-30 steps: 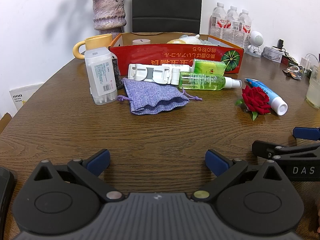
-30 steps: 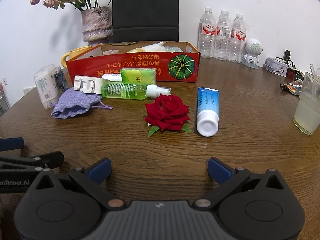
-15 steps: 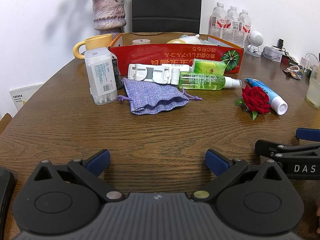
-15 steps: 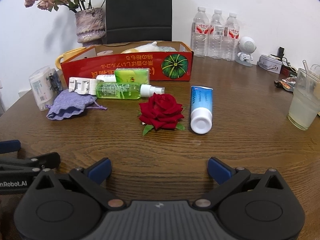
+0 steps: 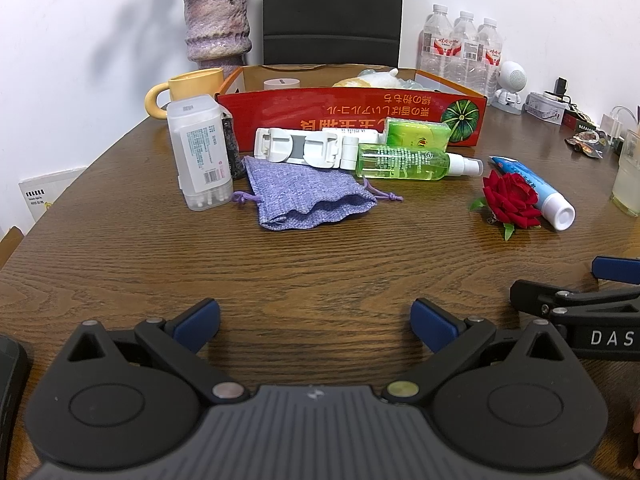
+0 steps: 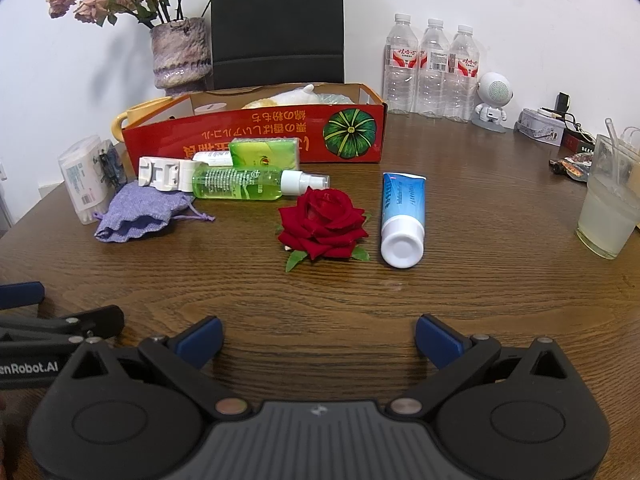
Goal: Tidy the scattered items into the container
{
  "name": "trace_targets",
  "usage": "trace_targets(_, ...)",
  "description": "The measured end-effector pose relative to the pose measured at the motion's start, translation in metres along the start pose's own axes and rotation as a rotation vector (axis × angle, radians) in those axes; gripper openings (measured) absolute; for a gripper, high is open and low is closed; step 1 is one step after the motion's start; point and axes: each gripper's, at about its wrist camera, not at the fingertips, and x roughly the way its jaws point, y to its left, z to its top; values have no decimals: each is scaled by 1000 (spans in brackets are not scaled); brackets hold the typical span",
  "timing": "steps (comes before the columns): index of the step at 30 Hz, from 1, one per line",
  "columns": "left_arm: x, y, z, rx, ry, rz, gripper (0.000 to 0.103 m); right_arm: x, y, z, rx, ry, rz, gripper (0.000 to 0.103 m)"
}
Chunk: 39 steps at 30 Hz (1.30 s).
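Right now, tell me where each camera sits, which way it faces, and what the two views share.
Left wrist: sits on the left hand-held gripper, low over the table, facing the purple pouch and red box; its own open fingers show, with the right hand-held gripper at the right edge.
Right wrist: sits on the right hand-held gripper, facing the rose and blue tube; its open fingers show.
Shared: box, pouch, rose, tube, green spray bottle.

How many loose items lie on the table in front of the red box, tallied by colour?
Green: 2, spray bottle and packet
White: 2, swab box and plastic clip piece
Purple: 1, drawstring pouch
Red: 1, rose
Blue: 1, tube
Total: 7
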Motion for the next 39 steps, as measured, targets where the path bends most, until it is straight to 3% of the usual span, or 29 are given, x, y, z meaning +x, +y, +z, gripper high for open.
trace_targets(39, -1, 0, 0, 4, -1, -8, 103, 0, -1, -1, 5, 1, -25, 103)
